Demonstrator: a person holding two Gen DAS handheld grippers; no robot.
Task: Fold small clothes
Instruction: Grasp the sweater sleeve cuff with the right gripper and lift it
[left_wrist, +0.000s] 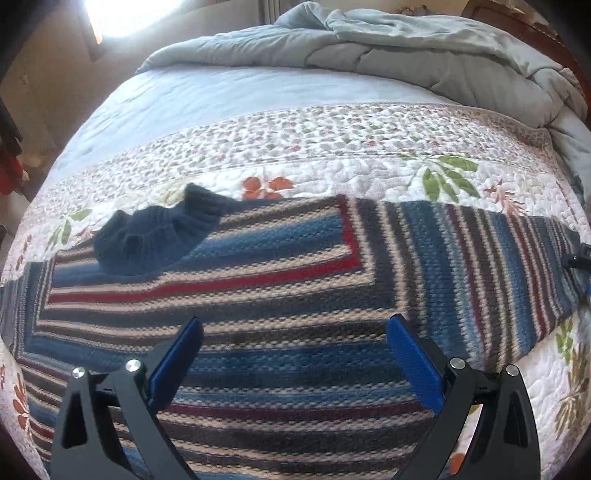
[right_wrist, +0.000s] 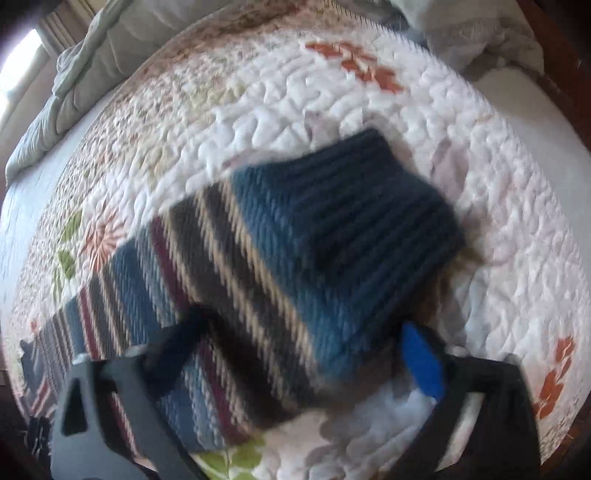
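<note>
Showing the sweater's collar (left_wrist: 147, 240) — left view only.

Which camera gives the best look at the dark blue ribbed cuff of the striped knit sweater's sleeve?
The right wrist view: the dark blue ribbed cuff fills the middle of the frame, lying on the quilt, though blurred. The left wrist view shows the sleeve running to the right edge, where its end is cut off, so no cuff.

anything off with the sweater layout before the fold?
The striped sweater lies mostly flat on the quilt, but its dark blue collar is bunched and ruffled up rather than smoothed. Nothing looks damaged.
</note>
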